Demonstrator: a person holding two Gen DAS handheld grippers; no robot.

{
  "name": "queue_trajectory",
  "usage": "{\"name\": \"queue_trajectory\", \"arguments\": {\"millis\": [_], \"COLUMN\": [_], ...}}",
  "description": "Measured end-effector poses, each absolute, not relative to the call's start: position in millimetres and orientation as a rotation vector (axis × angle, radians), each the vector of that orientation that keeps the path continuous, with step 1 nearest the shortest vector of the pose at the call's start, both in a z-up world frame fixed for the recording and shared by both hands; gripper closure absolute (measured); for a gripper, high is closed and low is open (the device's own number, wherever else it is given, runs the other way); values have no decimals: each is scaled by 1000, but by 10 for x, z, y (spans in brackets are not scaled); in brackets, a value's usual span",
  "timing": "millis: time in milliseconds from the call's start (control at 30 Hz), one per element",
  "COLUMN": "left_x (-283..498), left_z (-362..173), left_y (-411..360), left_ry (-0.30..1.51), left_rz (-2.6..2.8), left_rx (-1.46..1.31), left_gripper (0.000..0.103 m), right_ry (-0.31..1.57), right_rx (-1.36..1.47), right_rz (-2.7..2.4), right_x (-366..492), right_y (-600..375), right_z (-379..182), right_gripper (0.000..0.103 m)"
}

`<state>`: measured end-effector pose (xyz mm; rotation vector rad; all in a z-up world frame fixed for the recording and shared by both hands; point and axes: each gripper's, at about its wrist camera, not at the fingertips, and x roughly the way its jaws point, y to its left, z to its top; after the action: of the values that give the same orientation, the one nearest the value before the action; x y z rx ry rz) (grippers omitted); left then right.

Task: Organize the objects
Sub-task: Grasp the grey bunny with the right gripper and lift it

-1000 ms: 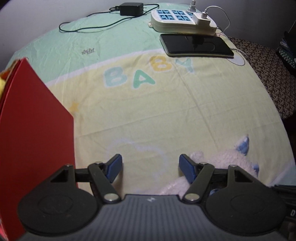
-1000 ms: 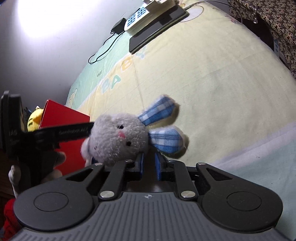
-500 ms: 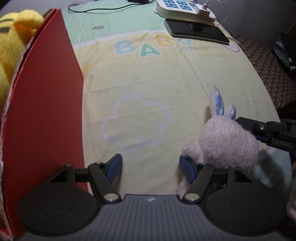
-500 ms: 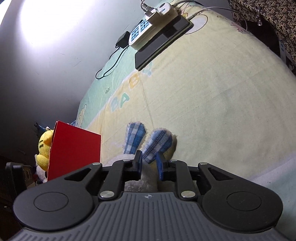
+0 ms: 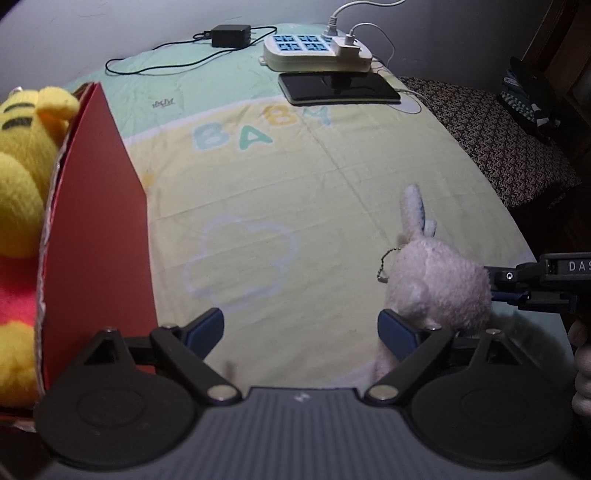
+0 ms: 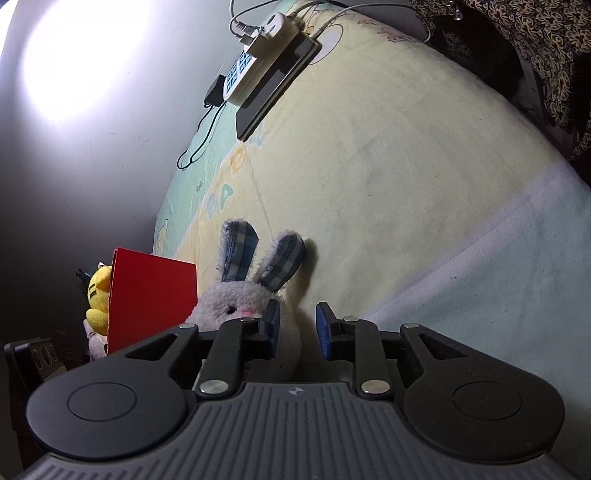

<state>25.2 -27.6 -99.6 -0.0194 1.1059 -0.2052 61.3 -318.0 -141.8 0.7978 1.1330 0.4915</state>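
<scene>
A white plush bunny [image 5: 439, 280] with blue plaid ears sits on the yellow BABY sheet [image 5: 295, 192]. In the right wrist view the bunny [image 6: 236, 302] leans on the left finger of my right gripper [image 6: 298, 329]. Those jaws are opening, part of the bunny's body lies between them, and the pads do not press it. My right gripper [image 5: 496, 286] reaches the bunny's back from the right. My left gripper [image 5: 301, 332] has its jaws opening and wide apart with only sheet between them, and the bunny is just beyond its right fingertip. A red box [image 5: 99, 240] holds a yellow plush [image 5: 22, 184].
At the far end of the sheet lie a white power strip [image 5: 317, 53], a black slab-shaped device [image 5: 338, 86] and a black adapter [image 5: 231, 35] with its cord. Dark patterned fabric [image 5: 498, 136] borders the right side. A person's fingers [image 5: 581, 362] show at the right edge.
The right jaws have parted from the bunny's ears, and the bunny went from hanging in the grip to sitting on the sheet. The left view now shows more of the red box and yellow plush.
</scene>
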Motion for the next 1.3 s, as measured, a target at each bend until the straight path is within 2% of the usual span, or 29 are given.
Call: {"name": "queue_trajectory", "arguments": {"millis": [300,400,533,633,833,1000,1300], "left_x": [69,9,-154,-216,-255,-346,-206], "left_z": [-881,-886,-843,-836,-830,-820,-941], "left_y": [-352,-349,-448,-512,-476,-305,-355], "left_ry": [1069,1084,1056,1060,1078,1125,1122], "left_rz": [-232,-230,-247,-293,-306,-282,-292], "left_rx": [66,92,142,133,116,83,23], "left_gripper": [12,17,10,10,9,9,9], "right_ry": [1139,1103,1113,1121,1122,1116,1170], "right_rx": [736,828,790,708,761,727,672], "right_rz": [532,484,528,568,524,619,750], "right_x": [566,591,623,588,573,564,605], "right_y": [-3109,-3240,-3233,-3146,-3256,-3180,-2852], "right_z": [-1425,-1442,-1403,-1363,-1425,-1353,-1365], "right_gripper": [77,76,76,76,71,62,59]}}
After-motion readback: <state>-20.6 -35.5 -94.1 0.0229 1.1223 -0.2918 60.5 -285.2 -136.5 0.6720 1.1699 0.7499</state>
